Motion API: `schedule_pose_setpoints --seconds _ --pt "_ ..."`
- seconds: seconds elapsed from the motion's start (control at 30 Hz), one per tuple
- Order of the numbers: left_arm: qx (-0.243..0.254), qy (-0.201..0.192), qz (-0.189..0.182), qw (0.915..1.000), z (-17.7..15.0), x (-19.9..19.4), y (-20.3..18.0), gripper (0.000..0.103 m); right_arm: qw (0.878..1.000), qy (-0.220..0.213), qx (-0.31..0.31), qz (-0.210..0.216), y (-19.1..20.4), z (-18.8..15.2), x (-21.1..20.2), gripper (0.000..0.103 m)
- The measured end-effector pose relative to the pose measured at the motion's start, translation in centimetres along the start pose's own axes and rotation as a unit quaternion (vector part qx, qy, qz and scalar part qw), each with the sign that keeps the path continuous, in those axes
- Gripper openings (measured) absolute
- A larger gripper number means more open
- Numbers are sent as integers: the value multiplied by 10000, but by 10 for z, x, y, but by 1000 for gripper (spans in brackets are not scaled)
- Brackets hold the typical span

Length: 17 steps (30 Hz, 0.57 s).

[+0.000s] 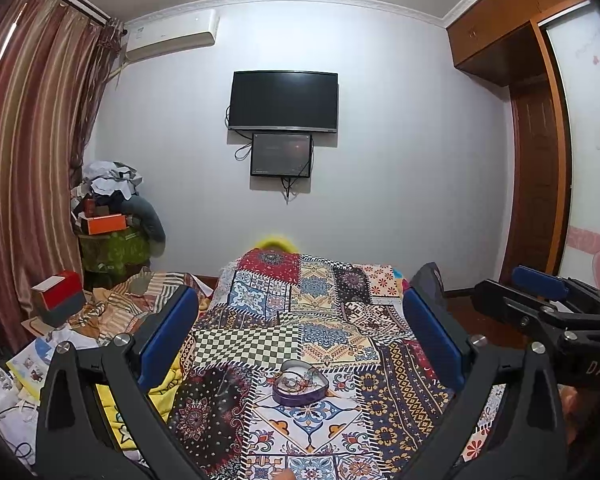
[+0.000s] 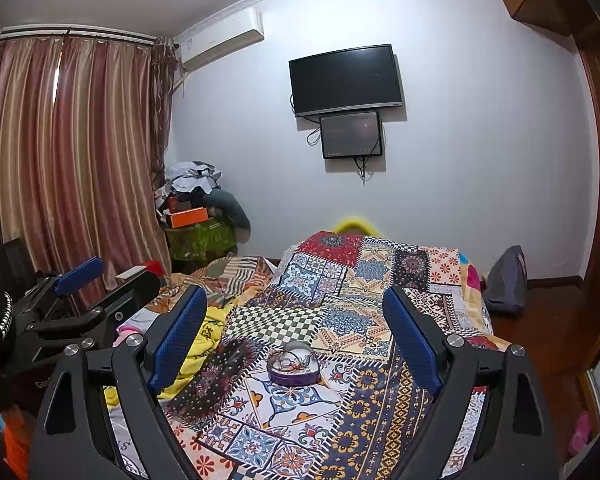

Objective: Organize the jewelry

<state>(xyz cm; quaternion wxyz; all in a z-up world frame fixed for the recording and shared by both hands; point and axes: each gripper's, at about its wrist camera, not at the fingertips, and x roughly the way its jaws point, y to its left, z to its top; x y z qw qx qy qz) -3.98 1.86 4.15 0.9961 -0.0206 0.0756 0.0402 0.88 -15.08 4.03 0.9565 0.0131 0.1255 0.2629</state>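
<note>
A purple heart-shaped tin [image 1: 300, 387] holding tangled jewelry sits on a patchwork cloth [image 1: 320, 312] over the bed. The same purple tin [image 2: 294, 364] shows in the right wrist view. My left gripper [image 1: 300, 320] hovers above and short of the tin, its blue pads wide apart with nothing between them. My right gripper [image 2: 296, 332] is likewise open and empty, held above the near side of the tin. It also appears as the right gripper [image 1: 540, 300] at the edge of the left wrist view, and the left gripper [image 2: 92, 280] shows in the right wrist view.
Crumpled bedding, papers and a red box [image 1: 58, 292] lie left of the cloth. A pile of clothes and boxes [image 1: 112, 216] stands in the far left corner by the curtain [image 1: 32, 140]. A dark bag [image 2: 506, 280] rests on the floor to the right.
</note>
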Motion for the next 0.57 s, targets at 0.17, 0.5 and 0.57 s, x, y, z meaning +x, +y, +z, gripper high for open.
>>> schedule_pose_setpoints --seconds 0.17,0.5,0.57 --pt "4 19 9 10000 -1 2 0 103 10000 0 9 -3 0 0 0 88" --pt "16 50 -6 10000 -4 3 -1 103 10000 31 53 0 0 -1 3 88" --pt "29 71 -6 10000 -4 5 -1 103 10000 38 56 0 0 -1 3 88"
